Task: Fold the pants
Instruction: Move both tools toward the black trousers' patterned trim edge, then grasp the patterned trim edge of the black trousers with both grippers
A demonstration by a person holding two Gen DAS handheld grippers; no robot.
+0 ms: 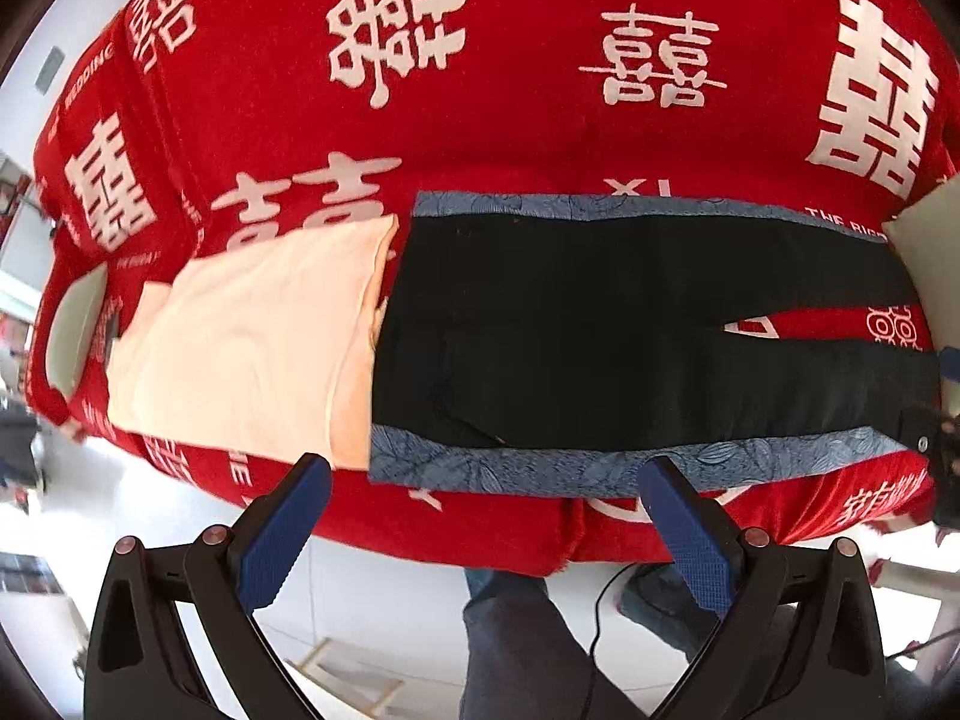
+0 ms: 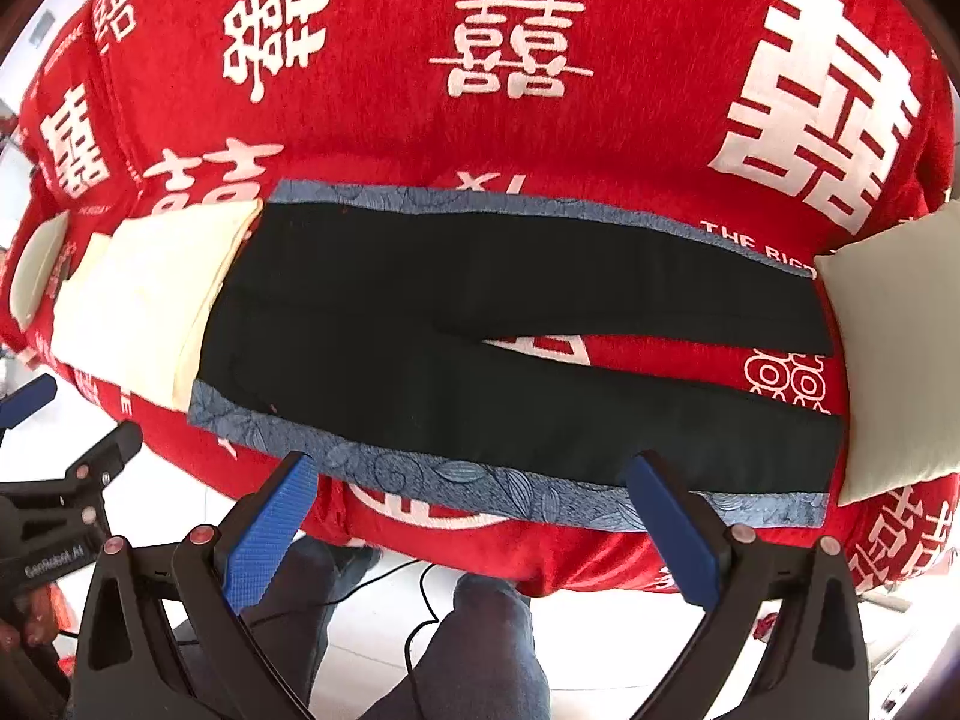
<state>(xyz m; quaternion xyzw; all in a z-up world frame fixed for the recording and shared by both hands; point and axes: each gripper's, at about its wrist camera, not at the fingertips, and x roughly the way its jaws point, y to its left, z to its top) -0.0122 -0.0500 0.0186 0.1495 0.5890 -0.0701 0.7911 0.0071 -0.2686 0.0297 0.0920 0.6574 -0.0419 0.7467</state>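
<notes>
Black pants [image 1: 600, 312] [image 2: 480, 300] lie flat on a blue patterned cloth [image 1: 540, 204] [image 2: 456, 480]. The waist is to the left and the two legs spread apart to the right. My left gripper [image 1: 485, 468] hovers open at the cloth's near edge, below the waist and hip, holding nothing. Further right, my right gripper [image 2: 471, 462] is also open and empty over the near edge by the lower leg. One of the left gripper's blue fingers [image 2: 30, 399] shows at the far left of the right wrist view.
A red cover with white characters [image 1: 510, 120] [image 2: 600, 138] drapes the surface. A pale folded cloth [image 1: 252, 348] [image 2: 144, 300] lies left of the waist. A white pillow [image 2: 900, 348] [image 1: 924, 228] abuts the leg ends. The person's jeans-clad legs [image 2: 480, 648] and a cable [image 2: 420, 594] are below.
</notes>
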